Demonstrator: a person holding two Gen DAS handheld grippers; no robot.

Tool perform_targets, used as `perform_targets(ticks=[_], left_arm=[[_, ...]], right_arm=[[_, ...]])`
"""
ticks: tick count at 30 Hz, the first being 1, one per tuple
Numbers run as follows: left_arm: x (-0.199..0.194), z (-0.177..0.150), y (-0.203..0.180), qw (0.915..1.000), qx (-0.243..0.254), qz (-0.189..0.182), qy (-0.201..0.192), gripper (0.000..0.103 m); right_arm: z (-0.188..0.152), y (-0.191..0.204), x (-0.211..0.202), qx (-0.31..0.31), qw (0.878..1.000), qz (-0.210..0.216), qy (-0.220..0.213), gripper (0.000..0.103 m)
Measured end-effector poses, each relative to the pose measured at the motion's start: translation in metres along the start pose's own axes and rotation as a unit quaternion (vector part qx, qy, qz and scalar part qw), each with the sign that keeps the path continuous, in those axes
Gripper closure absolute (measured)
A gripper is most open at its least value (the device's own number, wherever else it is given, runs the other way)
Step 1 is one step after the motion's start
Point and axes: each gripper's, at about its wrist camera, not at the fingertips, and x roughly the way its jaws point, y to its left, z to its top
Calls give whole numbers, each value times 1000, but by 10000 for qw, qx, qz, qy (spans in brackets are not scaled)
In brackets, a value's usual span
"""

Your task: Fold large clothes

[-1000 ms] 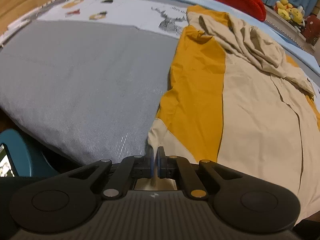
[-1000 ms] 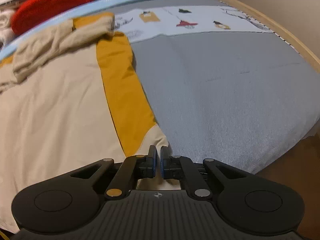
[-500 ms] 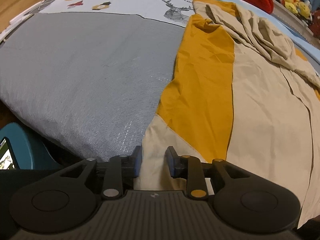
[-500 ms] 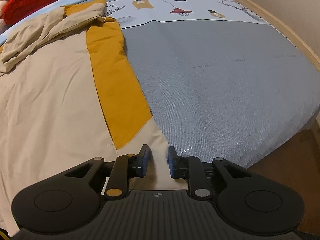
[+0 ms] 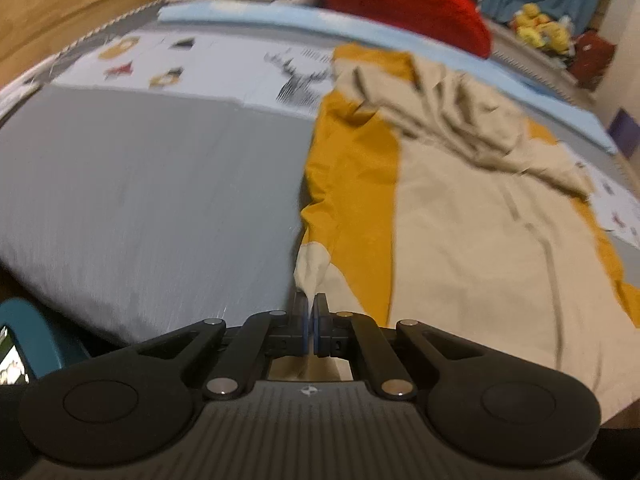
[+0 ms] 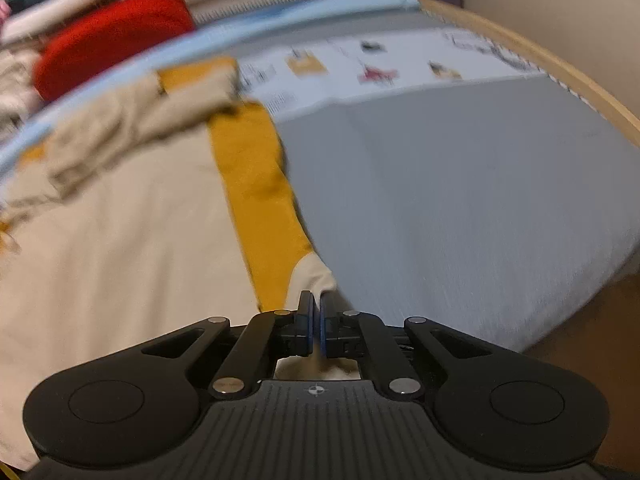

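The left gripper (image 5: 310,308) is clamped on the near left corner of the garment (image 5: 460,240), its jaws having just closed on the cloth. The beige and mustard garment lies spread on the grey bed (image 5: 140,200). The right gripper (image 6: 314,306) pinches the near right corner likewise.

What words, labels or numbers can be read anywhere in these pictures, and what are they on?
No text can be read.
Printed strip of the bed cover: animal pictures with small marks beside them, too blurred to read.
Screen at the left edge: too small to read.
Gripper body: a small round emblem only, no letters.
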Motion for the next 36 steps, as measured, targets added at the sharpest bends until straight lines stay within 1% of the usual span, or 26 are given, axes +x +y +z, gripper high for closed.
perform_targets(ticks=[2, 7, 11, 14, 18, 20, 23, 25, 26, 27, 29, 32, 34, 35, 36], left_arm=[[-13, 5, -2, 9998, 86, -119, -102, 102], [-45, 18, 3, 9982, 187, -499, -271, 102], [-73, 30, 9, 9954, 373, -801, -373, 102], [-102, 36, 18, 9926, 401, -1090, -342, 102], [-144, 37, 32, 9886, 408, -1426, -242, 102], [-166, 38, 38, 9854, 402, -1629, -279, 102], [-176, 44, 45, 9835, 296, -1759, -290, 102], [-162, 52, 48, 9823, 121, -1857, -201, 102], [-148, 58, 49, 9831, 60, -1820, -174, 102], [-131, 66, 51, 9853, -66, -1705, -96, 102], [-83, 85, 53, 9859, -365, -1629, 62, 102], [-7, 118, 54, 9843, -845, -1517, 322, 101], [34, 139, 55, 9806, -1130, -1552, 398, 94], [51, 147, 58, 9785, -1353, -1507, 381, 83], [62, 152, 63, 9760, -1558, -1491, 322, 68]], right_arm=[[9, 1, -17, 9, 9996, 229, -171, 101], [23, -4, -57, 91, 9967, 623, -511, 102], [27, -14, -93, 219, 9931, 865, -764, 102], [27, -17, -126, 83, 9900, 1040, -949, 102], [20, -28, -167, 49, 9866, 1284, -1007, 102], [14, -37, -188, 111, 9852, 1376, -1015, 102], [11, -50, -209, 252, 9834, 1425, -1093, 102], [15, -57, -207, 387, 9824, 1479, -1073, 102], [20, -59, -200, 462, 9822, 1481, -1055, 102], [27, -61, -186, 539, 9831, 1428, -1013, 102], [44, -59, -152, 641, 9848, 1361, -871, 102], [82, -48, -92, 789, 9831, 1467, -760, 102], [109, -33, -53, 787, 9829, 1487, -747, 101], [119, -24, -35, 743, 9846, 1397, -750, 100], [126, -16, -18, 639, 9870, 1261, -763, 98]])
